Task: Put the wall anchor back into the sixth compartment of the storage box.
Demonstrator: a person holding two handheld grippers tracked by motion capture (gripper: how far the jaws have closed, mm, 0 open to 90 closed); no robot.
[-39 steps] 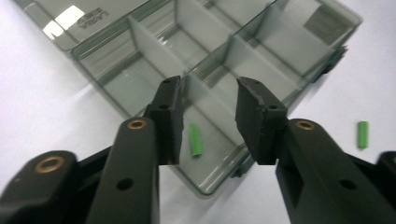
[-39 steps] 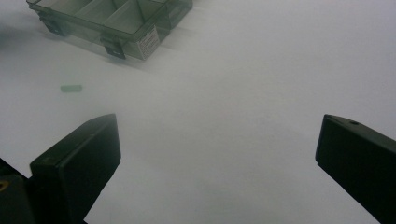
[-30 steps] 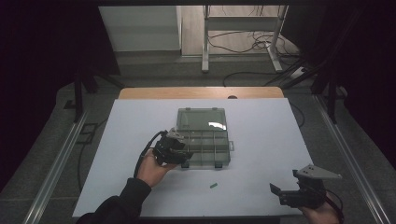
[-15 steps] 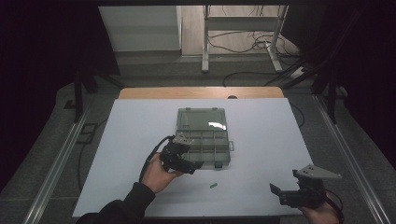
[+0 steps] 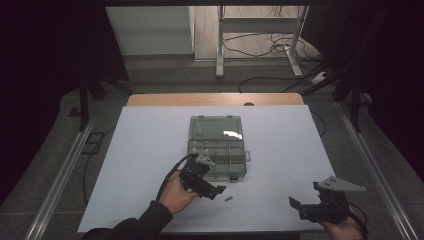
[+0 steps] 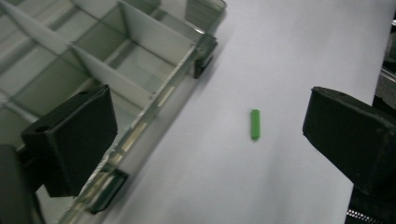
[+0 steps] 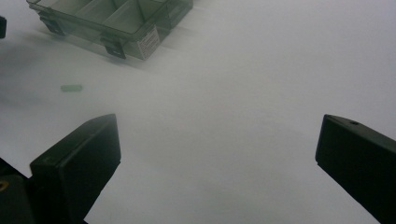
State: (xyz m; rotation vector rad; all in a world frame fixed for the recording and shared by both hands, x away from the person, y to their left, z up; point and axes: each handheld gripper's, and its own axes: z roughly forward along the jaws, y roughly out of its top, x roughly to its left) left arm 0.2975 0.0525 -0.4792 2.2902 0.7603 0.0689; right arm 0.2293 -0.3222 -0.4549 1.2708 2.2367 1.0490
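High overview, two close views, shared box [image 5: 216, 147]

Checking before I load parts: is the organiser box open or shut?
Open: the box's lid lies flat behind it, compartments exposed.

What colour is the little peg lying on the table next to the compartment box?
Green. The peg shows best in the left gripper view.

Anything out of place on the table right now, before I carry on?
One thing: a small green piece lies loose on the white table, just off the front edge of the open organizer box, not in a compartment. The left claw is open beside it. Nothing looks spilled or damaged.
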